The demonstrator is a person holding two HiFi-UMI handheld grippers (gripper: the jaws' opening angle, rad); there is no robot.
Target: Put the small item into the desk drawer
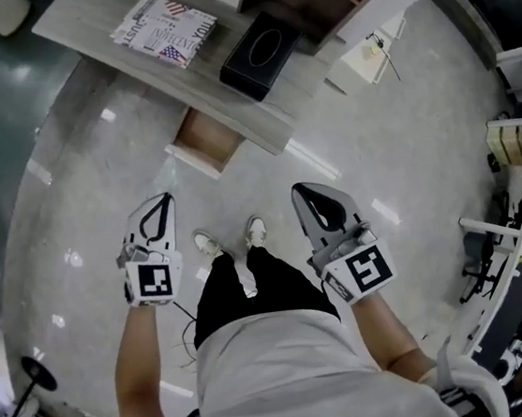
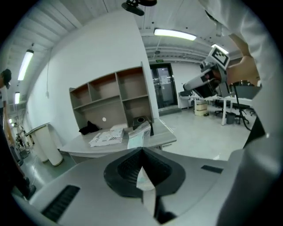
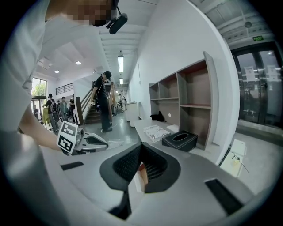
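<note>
Left tool (image 2: 142,151) is clenched on the small packet (image 2: 138,134): thin, pale, crinkled film, pinched at its lower edge, with most of it standing up past the tips. It can't be made out in the head view. It is judged very light, floppy and probably slick. Crushing is not a concern, but slipping or flapping on a quick move is, so the edge pinch should be kept firm and the release made low inside the drawer (image 1: 207,136). The drawer is seen pulled open under the table (image 1: 220,104) edge, brown inside, well ahead of both tools. Right tool (image 3: 141,145) is closed tip to tip. A white-and-brown patch shows in its slit but can't be identified, and nothing is seen sticking out. A newspaper (image 1: 164,31) and a black tissue box (image 1: 259,55) lie on the table.
</note>
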